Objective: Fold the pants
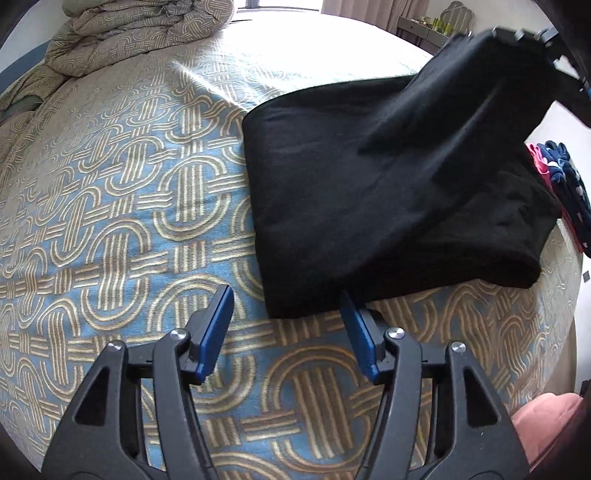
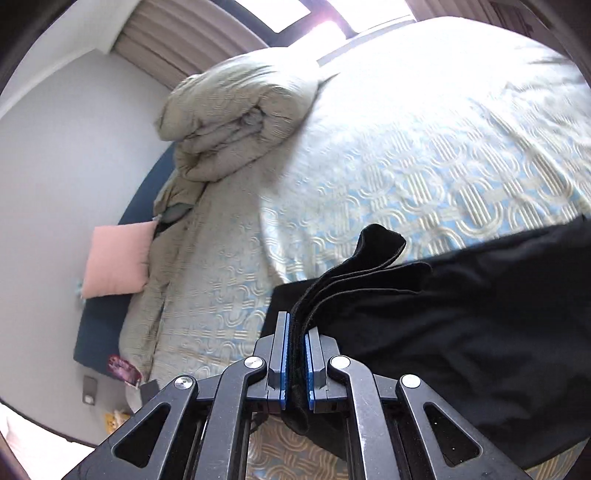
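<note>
Black pants lie folded on the patterned blue and tan bedspread. One end of them rises to the upper right, where my right gripper holds it up. In the right wrist view that gripper is shut on the stacked black edges of the pants, which drape off to the right. My left gripper stands open just over the near left corner of the folded pants. Its right fingertip is at the cloth's near edge, and the pads do not press on anything.
A rolled quilt sits at the head of the bed, also seen as a quilt near a pink pillow. Colourful clothes lie at the bed's right edge. Something pink shows at the lower right.
</note>
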